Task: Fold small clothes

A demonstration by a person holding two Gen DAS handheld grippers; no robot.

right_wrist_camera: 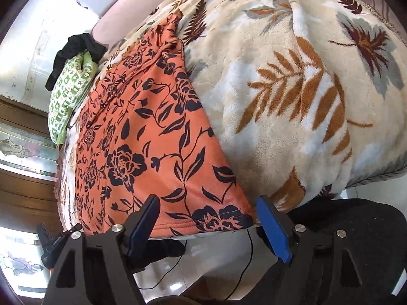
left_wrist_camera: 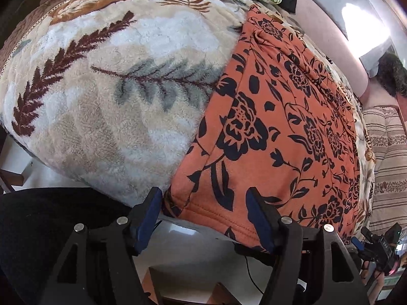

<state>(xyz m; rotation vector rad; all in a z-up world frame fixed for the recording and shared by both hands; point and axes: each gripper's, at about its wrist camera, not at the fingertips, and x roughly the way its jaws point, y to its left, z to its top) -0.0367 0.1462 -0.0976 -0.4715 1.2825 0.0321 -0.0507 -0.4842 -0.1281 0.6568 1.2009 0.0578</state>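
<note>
An orange garment with a black flower print [left_wrist_camera: 277,127] lies spread flat on a fleece leaf-pattern blanket [left_wrist_camera: 101,89]; its hemmed near edge hangs at the bed's front edge. My left gripper [left_wrist_camera: 204,198] is open, its jaws either side of the hem's left corner, with no grip on it. In the right wrist view the same garment [right_wrist_camera: 142,137] runs away from me on the blanket [right_wrist_camera: 292,96]. My right gripper [right_wrist_camera: 207,206] is open around the hem's right corner. The other gripper shows at the edge of each view [left_wrist_camera: 381,246] [right_wrist_camera: 53,244].
A green-and-white patterned cloth [right_wrist_camera: 68,96] and a black garment [right_wrist_camera: 76,48] lie at the far end of the bed by a pink headboard [left_wrist_camera: 330,33]. A striped cushion [left_wrist_camera: 389,152] is at the right. A black cable [right_wrist_camera: 244,267] hangs over the floor below the bed edge.
</note>
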